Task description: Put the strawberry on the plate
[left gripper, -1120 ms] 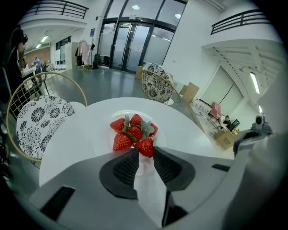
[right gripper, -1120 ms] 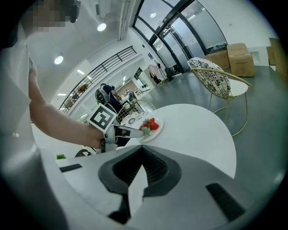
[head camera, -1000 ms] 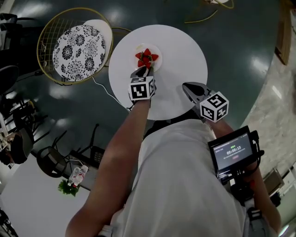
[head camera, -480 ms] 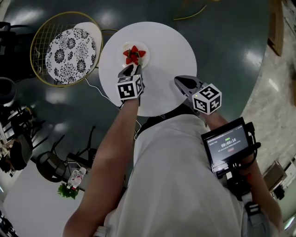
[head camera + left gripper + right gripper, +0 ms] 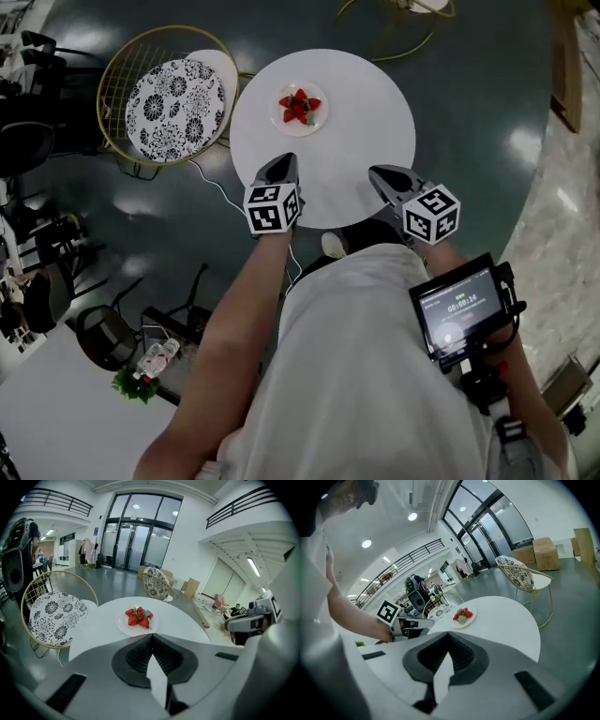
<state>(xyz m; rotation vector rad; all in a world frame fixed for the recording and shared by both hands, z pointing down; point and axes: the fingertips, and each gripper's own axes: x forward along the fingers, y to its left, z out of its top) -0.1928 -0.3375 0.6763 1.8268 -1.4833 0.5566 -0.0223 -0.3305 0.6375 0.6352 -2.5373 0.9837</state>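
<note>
While closed left tongs (image 5: 284, 158) and right tongs (image 5: 374, 172) hover at the table (image 5: 367, 111) edge, the plate (image 5: 320, 122) holds strawberries (image 5: 300, 105).

I see the strawberries (image 5: 298, 104) lying on the plate (image 5: 317, 123), toward the far side of the tabletop (image 5: 367, 112) — the left gripper (image 5: 283, 161) and right gripper (image 5: 377, 174) sit side by side over its near edge, apart from the plate; a chair (image 5: 173, 98) stands left of the tabletop

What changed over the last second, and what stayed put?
The left gripper drew back from the plate toward the person, to the near edge of the table, and its jaws closed empty. The strawberries stayed on the plate; the right gripper stayed at the near edge.
</note>
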